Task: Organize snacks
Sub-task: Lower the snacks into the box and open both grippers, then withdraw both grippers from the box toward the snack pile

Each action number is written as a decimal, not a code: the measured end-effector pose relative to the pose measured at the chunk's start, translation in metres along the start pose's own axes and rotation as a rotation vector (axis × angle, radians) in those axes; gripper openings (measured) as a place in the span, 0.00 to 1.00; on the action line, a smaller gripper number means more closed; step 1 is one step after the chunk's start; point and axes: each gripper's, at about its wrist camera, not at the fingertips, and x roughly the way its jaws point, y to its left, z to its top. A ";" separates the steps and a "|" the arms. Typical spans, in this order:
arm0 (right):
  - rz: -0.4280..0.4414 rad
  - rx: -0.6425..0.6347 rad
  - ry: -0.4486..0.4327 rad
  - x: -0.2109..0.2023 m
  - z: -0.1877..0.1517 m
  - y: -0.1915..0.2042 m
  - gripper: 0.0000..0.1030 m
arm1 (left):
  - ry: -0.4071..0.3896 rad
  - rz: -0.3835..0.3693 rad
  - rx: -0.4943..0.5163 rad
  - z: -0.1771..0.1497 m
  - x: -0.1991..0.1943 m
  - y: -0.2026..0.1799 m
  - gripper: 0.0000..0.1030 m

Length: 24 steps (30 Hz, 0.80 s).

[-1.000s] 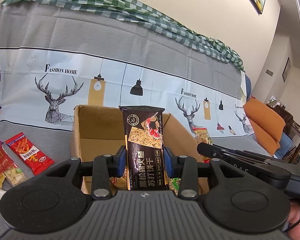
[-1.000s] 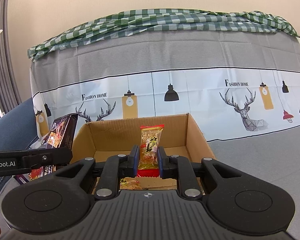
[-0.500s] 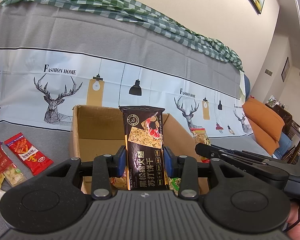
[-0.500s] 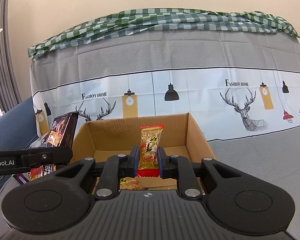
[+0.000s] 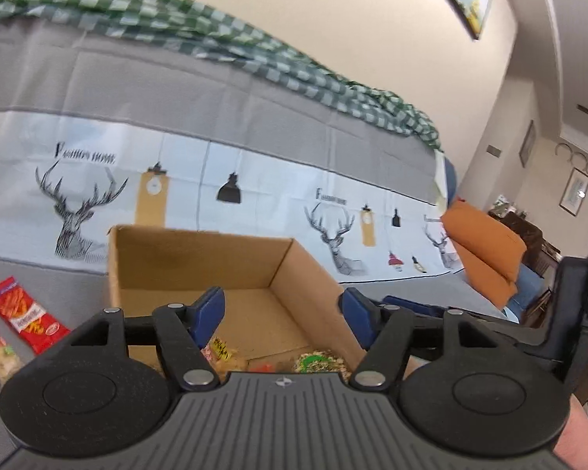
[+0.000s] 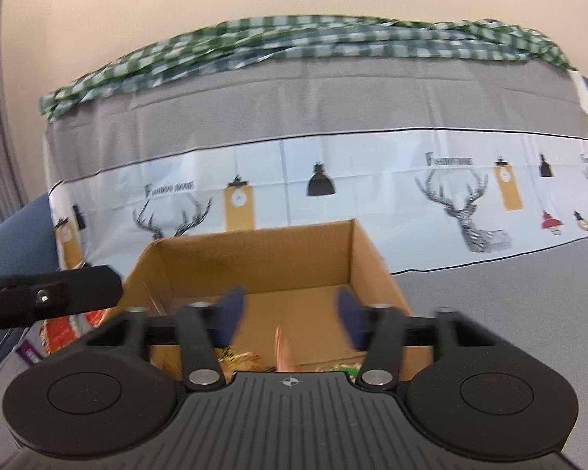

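An open cardboard box stands on the grey cloth, with several snack packets lying at its near end. My left gripper is open and empty above the box's near edge. My right gripper is open too, above the same box. A blurred orange packet shows between its jaws, dropping into the box. The right gripper's body shows at the right of the left wrist view. The left gripper's finger shows at the left of the right wrist view.
Red snack packets and a pale one lie on the cloth left of the box. More packets show behind the left gripper's finger. A deer-print cover drapes the sofa back. An orange cushion sits at the right.
Both grippers have opened. The dark cracker packet has left my left gripper and is out of sight. The orange packet has left my right gripper and falls.
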 end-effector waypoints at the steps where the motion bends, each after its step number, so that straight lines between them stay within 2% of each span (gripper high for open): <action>1: -0.004 0.008 -0.001 0.000 0.000 -0.001 0.60 | 0.004 0.009 -0.010 0.000 0.000 0.002 0.68; 3: -0.012 0.016 0.004 0.001 0.000 -0.002 0.60 | 0.004 0.023 -0.012 0.001 -0.001 0.006 0.67; 8: -0.028 0.026 0.000 0.001 0.000 0.004 0.60 | -0.001 0.053 -0.009 0.002 -0.015 0.018 0.57; 10: -0.032 0.028 -0.003 0.001 -0.001 0.009 0.60 | 0.001 0.063 -0.009 0.003 -0.023 0.026 0.42; 11: -0.032 0.030 -0.002 0.001 0.000 0.012 0.60 | 0.004 0.071 -0.005 0.002 -0.028 0.030 0.38; 13: -0.027 0.039 -0.003 0.001 -0.001 0.019 0.60 | 0.005 0.091 0.010 0.002 -0.040 0.036 0.25; 14: -0.022 0.041 -0.004 0.001 -0.001 0.024 0.60 | 0.007 0.097 0.015 0.002 -0.046 0.040 0.23; 16: -0.009 0.045 -0.006 0.001 -0.001 0.035 0.58 | 0.014 0.101 0.021 0.002 -0.060 0.047 0.21; 20: 0.041 0.047 -0.007 -0.001 -0.005 0.062 0.30 | 0.040 0.122 0.071 0.008 -0.083 0.064 0.21; 24: 0.115 0.015 -0.015 -0.007 -0.011 0.095 0.29 | 0.038 0.166 0.056 0.017 -0.098 0.094 0.21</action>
